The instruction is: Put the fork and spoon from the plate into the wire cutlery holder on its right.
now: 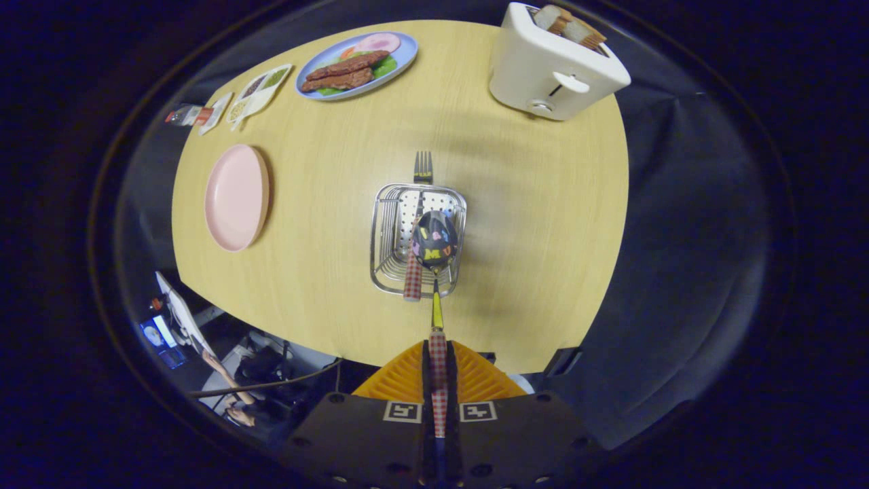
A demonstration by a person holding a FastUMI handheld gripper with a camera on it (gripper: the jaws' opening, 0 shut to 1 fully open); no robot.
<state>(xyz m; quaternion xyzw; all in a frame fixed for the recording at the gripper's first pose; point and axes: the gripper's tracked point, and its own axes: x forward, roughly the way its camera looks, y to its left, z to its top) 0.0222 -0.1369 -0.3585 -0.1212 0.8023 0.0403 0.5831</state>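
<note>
Pale wood tabletop [339, 224] fills the booth, and near its middle stands the wire cutlery holder [417, 239], with the empty pink plate [236, 197] off at its nine o'clock. Farther back, a blue plate of food [356, 64] sits at about eleven o'clock from the holder and a white toaster [553, 64] with bread in it at about one o'clock. The fork [422, 170] already lies in the holder, tines poking out past its twelve o'clock rim and its checked handle resting on the six o'clock rim. The hand-held gripper [438, 353] is pressed together on the checked handle of the spoon [434, 239], both fingers pinching it, with the bowl hanging over the basket at its three o'clock side. From here the risk, as I judge it, is in the letting go: the spoon is held far back on its handle, so it may tip and slide out over the near rim, or knock the fork's handle off its perch. A high release could also clatter and nudge the light holder along the tabletop.
</note>
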